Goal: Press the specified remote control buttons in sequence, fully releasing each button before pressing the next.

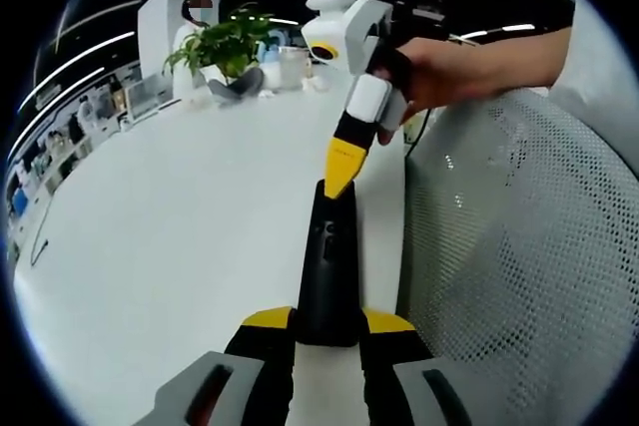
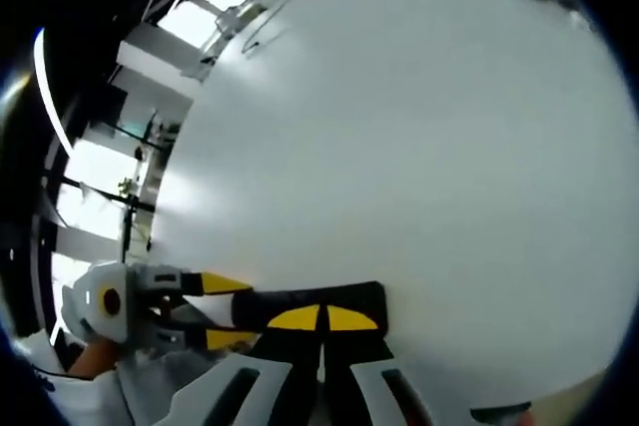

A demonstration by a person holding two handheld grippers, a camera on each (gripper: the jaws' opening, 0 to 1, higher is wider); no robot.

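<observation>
Here the left gripper clamps a long black plastic remote between its fingers while the right gripper's closed yellow tips press its top.

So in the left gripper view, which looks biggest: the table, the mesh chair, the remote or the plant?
1. White table
2. Mesh chair
3. Black remote
4. Plant
The plant sits far back, so it may only look smaller than the remote.

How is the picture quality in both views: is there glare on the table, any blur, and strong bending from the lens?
Left gripper view: sharp and evenly lit; the white table is bright, not washed out, and its edge curves strongly; the remote stays clear. Right gripper view: the table is overexposed with a bright patch at its left; the picture is softer, the windows bend.
</observation>
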